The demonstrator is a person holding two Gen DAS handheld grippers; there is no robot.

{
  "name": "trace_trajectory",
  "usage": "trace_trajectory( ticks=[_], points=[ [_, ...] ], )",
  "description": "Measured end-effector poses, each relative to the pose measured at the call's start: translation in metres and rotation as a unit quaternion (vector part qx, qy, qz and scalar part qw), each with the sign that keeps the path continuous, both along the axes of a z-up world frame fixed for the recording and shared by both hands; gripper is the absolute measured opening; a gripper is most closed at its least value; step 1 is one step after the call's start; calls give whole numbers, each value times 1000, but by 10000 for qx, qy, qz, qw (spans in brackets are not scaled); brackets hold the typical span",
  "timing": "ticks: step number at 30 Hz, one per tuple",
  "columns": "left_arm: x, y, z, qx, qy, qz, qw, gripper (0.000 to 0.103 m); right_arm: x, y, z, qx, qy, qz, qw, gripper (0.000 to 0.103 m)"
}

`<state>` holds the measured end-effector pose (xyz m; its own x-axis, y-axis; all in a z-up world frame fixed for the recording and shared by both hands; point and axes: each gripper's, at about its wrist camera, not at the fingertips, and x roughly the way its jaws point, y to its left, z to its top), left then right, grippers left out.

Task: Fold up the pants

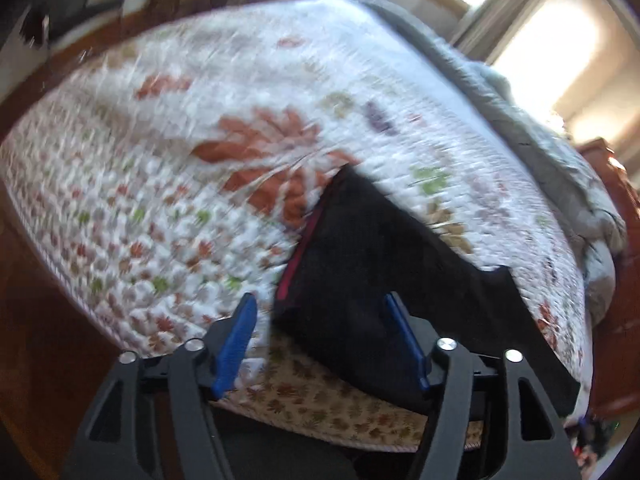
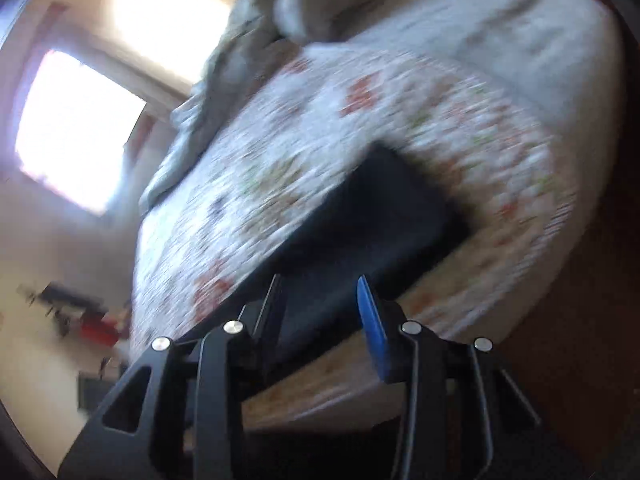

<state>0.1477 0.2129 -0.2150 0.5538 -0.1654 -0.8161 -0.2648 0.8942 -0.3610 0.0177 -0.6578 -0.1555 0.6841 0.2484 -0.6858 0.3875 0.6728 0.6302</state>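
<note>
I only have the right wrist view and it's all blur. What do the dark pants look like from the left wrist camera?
Observer: The black pants lie flat on the floral quilt, reaching its near edge; a red stripe runs down their left side.
Operator: Is the left gripper holding them?
Observer: No. The left gripper is open, its blue fingers spread over the near end of the pants, nothing pinched.
Operator: Anything else on the bed on that side?
Observer: A grey blanket is bunched along the quilt's far right edge, apart from the pants.
</note>
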Motion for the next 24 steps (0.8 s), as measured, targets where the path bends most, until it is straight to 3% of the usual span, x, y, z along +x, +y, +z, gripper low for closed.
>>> trace_trajectory(
  ticks=[3, 6, 8, 11, 13, 15, 17, 19, 21, 24],
  points=[
    [-3, -29, 8, -157, -576, -592, 9965, 69, 26, 54, -15, 319, -203, 637, 9973, 38],
    [17, -41, -14, -407, -376, -859, 9948, 69, 48, 72, -42, 525, -243, 705, 9958, 38],
    [28, -36, -32, -348, -127, -716, 9967, 69, 54, 60, -68, 756, -68, 538, 9957, 38],
    [34, -24, -56, -514, 19, -663, 9965, 69, 40, 13, -87, 903, -4, -47, 9959, 21],
    [31, -30, -59, -338, -84, -833, 9959, 74, 18, -28, -86, 1053, -252, -707, 9916, 21],
    [32, -37, -59, -273, -114, -1010, 9944, 83, -14, -75, -86, 1239, -507, -1494, 9797, 21],
    [35, -39, -61, -274, -80, -1050, 9941, 87, -41, -110, -87, 1426, -707, -2134, 9639, 30],
    [35, -43, -62, -250, -81, -1072, 9939, 90, -60, -128, -85, 1552, -927, -2478, 9518, 31],
    [35, -42, -62, -287, -94, -1067, 9938, 90, -64, -131, -86, 1674, -1072, -2523, 9470, 49],
    [33, -39, -62, -427, -112, -1005, 9940, 91, -61, -126, -93, 1885, -1139, -2423, 9449, 52]
  ],
)
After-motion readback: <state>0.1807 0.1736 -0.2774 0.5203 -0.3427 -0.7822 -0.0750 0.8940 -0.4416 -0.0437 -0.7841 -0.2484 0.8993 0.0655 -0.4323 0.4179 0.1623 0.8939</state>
